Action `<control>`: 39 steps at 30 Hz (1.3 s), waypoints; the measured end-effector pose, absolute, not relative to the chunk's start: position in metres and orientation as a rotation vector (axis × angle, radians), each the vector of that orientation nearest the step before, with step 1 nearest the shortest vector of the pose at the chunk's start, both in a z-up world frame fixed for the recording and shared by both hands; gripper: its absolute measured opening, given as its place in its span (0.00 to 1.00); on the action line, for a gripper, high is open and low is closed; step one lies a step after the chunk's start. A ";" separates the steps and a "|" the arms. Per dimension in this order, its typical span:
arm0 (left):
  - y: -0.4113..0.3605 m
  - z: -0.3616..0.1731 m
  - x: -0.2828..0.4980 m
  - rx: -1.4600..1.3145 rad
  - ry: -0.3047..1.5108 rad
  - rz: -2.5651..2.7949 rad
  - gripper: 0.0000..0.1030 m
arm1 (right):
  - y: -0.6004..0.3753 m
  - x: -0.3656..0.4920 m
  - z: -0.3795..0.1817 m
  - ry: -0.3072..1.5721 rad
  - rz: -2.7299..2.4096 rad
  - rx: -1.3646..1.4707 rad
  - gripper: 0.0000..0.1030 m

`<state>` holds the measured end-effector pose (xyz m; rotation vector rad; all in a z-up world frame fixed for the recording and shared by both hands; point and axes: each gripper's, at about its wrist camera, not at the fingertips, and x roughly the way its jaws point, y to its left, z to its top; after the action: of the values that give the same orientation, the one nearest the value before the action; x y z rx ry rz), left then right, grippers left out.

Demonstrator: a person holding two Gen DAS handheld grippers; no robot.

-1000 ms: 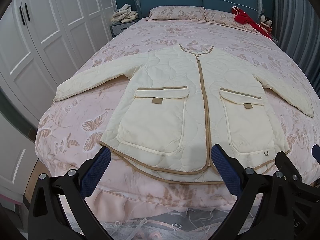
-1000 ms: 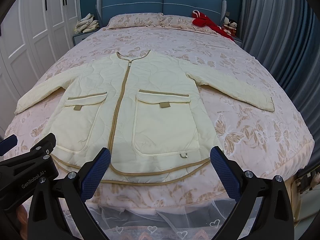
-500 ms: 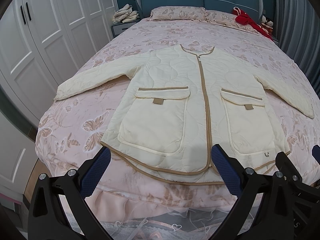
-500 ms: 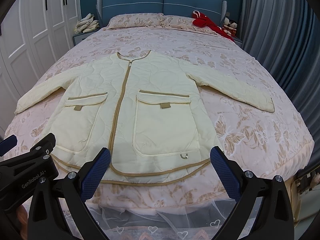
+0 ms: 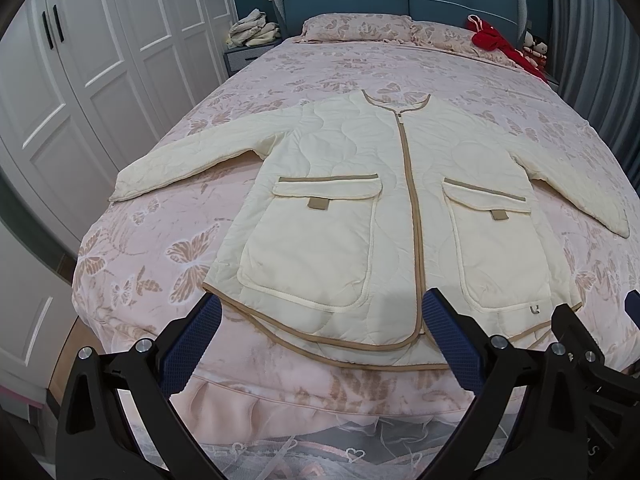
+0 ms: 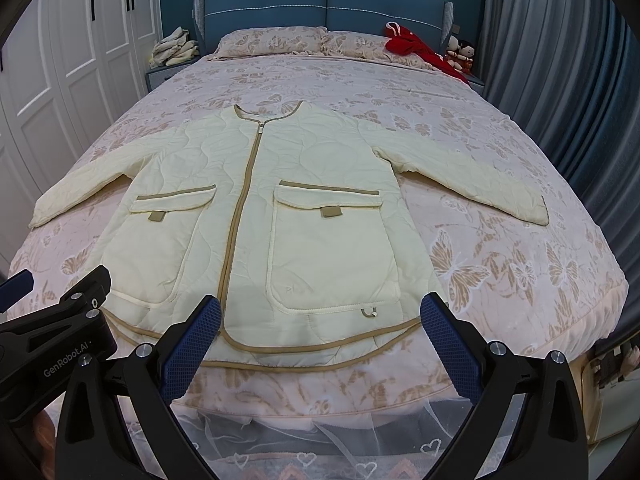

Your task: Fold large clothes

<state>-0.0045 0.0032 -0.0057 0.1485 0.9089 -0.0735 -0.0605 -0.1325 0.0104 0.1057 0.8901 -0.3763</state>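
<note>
Both hand-held grippers, left (image 5: 320, 334) & right (image 6: 320, 332), spread wide, empty, near jacket (image 6: 280, 216) hem.

"GenRobot.AI" is printed on the left hand-held gripper (image 6: 16, 296).

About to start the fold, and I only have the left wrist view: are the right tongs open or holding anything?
Observer: The right tongs are wide open and empty, with the jacket hem showing between their pads.
Operator: The hem's right corner is hidden in my view. Is it flat?
Observer: Yes, that corner lies flat on the bedspread, beside the right-hand blue pad.
Operator: Any room past the right sleeve?
Observer: Its cuff rests on the bedspread, short of the bed's edge.
</note>
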 end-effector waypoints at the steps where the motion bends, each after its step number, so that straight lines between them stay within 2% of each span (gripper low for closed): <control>1: 0.003 -0.005 -0.005 0.148 0.908 -0.073 0.95 | -0.132 -0.061 0.011 0.891 -0.376 0.107 0.95; 39: 0.003 -0.006 -0.005 0.149 0.908 -0.072 0.95 | -0.133 -0.059 0.010 0.889 -0.374 0.109 0.95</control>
<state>-0.0052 0.0032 -0.0059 0.1493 0.9077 -0.0725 -0.0594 -0.1326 0.0097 0.1092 0.8894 -0.3736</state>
